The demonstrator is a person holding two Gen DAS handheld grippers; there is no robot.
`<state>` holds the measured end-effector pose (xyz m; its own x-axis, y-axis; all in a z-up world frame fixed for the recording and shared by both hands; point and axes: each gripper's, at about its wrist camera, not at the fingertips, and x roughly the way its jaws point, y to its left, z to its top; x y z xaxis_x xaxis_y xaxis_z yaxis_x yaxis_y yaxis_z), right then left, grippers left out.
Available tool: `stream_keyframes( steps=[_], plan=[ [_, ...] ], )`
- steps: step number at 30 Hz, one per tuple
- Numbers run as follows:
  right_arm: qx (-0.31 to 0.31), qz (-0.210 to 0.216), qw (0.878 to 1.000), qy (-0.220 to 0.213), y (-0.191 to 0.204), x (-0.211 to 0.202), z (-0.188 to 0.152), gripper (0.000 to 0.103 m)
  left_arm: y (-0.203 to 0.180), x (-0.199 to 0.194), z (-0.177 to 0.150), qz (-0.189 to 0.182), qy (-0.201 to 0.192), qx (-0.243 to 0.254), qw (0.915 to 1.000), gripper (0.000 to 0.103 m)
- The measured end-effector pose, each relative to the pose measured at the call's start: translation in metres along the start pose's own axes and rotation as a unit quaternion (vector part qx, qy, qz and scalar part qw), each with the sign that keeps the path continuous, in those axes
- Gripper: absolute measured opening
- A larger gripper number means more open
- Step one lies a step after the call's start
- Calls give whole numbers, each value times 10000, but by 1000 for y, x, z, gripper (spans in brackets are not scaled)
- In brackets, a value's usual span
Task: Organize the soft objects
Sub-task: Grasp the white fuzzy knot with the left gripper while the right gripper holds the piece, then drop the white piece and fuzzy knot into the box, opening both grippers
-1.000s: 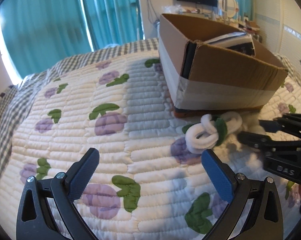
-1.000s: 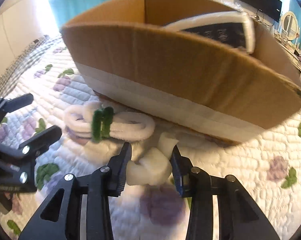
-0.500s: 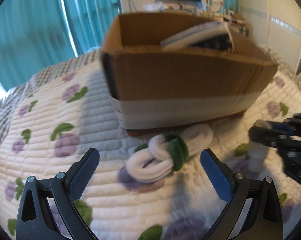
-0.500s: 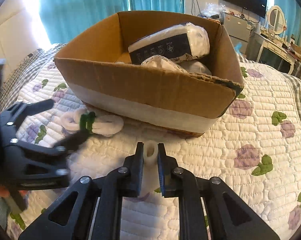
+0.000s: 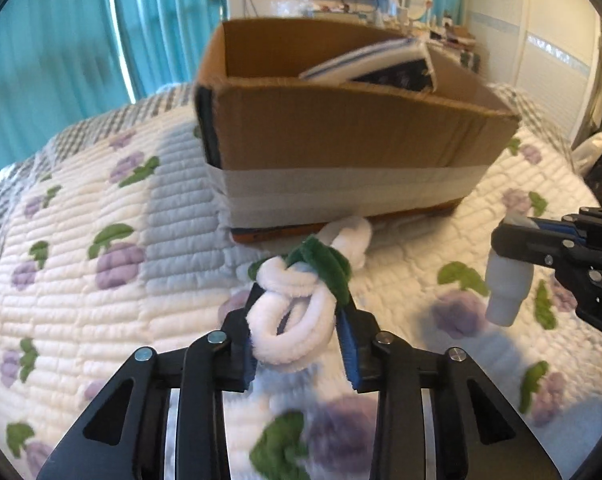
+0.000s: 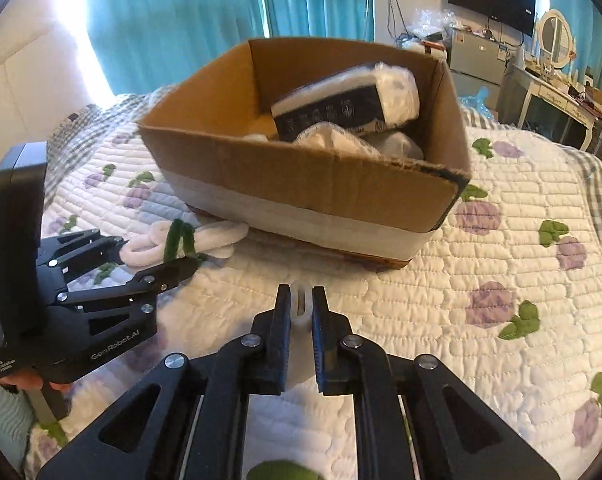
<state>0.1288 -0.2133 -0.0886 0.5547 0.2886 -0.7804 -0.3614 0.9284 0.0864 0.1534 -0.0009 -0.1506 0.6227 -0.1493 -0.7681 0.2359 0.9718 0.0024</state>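
My left claw [image 5: 297, 332] pinches a white fluffy rope bundle [image 5: 297, 312] tied with a green fuzzy band [image 5: 325, 260], just in front of the cardboard box [image 5: 341, 140] on the quilted bed [image 5: 101, 280]. My right claw [image 6: 301, 312] is pressed onto a small white soft piece [image 5: 505, 288], held near the box's front corner. Wrapped white packages [image 6: 349, 108] lie inside the box.

A white fuzzy rope [image 5: 297, 320] bound with a dark green band [image 5: 325, 264] lay on a cream quilt [image 5: 101, 300] patterned with purple flowers and green leaves. Behind it stood a brown cardboard box [image 5: 341, 136] ringed with pale tape, against teal curtains [image 5: 61, 60]. Both black grippers had blue-faced pads [image 5: 347, 344].
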Motion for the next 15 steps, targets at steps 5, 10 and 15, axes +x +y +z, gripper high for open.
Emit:
stream_keyframes(
  steps=[5,10,15],
  plan=[
    [92,109,9997,-215,4,-34,-5,9,-3,-39,-4,-76,-241,-81,9996,32],
    [94,154,9989,-443,12,-69,-7,9,-12,-78,-4,-66,-458,-8,9989,32],
    [8,141,9970,-762,18,-106,6,9,-19,-114,14,-69,-698,-37,9975,32]
  ],
)
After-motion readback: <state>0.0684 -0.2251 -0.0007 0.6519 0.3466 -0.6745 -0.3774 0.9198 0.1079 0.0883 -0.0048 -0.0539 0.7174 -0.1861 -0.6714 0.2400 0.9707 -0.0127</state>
